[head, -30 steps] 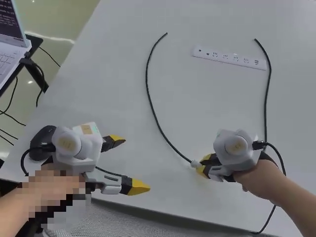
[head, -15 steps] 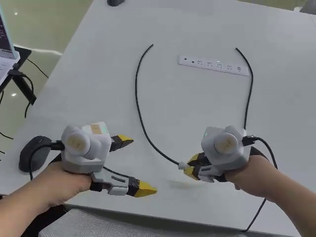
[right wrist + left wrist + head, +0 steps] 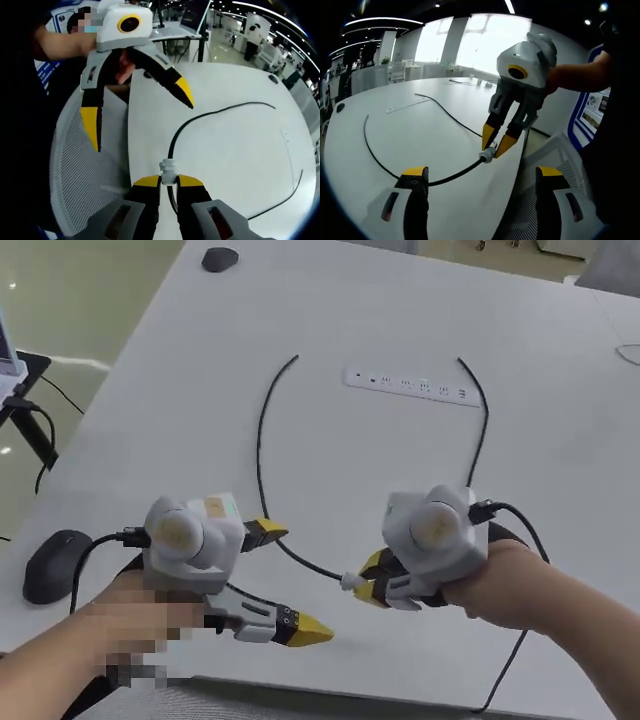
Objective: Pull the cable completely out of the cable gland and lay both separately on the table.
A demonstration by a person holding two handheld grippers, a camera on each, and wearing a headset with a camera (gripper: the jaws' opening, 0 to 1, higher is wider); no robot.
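The right gripper (image 3: 169, 183) is hiding whatever length of cable (image 3: 171, 147) is running behind the cable gland (image 3: 168, 171), between its pinched jaws. Near the far edge of the tabletop (image 3: 180, 390), the power strip (image 3: 408, 386) is showing sockets too small to count.

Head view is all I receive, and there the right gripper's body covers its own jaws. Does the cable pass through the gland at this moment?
Observer: Yes. In the right gripper view the cable enters the white cable gland and comes out behind it, between the jaws of the right gripper.
Operator: Are those jaws shut?
Observer: In the left gripper view their yellow tips pinch the gland from both sides.
Operator: Where does the left gripper aim?
Observer: Its own view shows the left gripper wide open, the gland straight ahead, and the cable curving close past one jaw tip.
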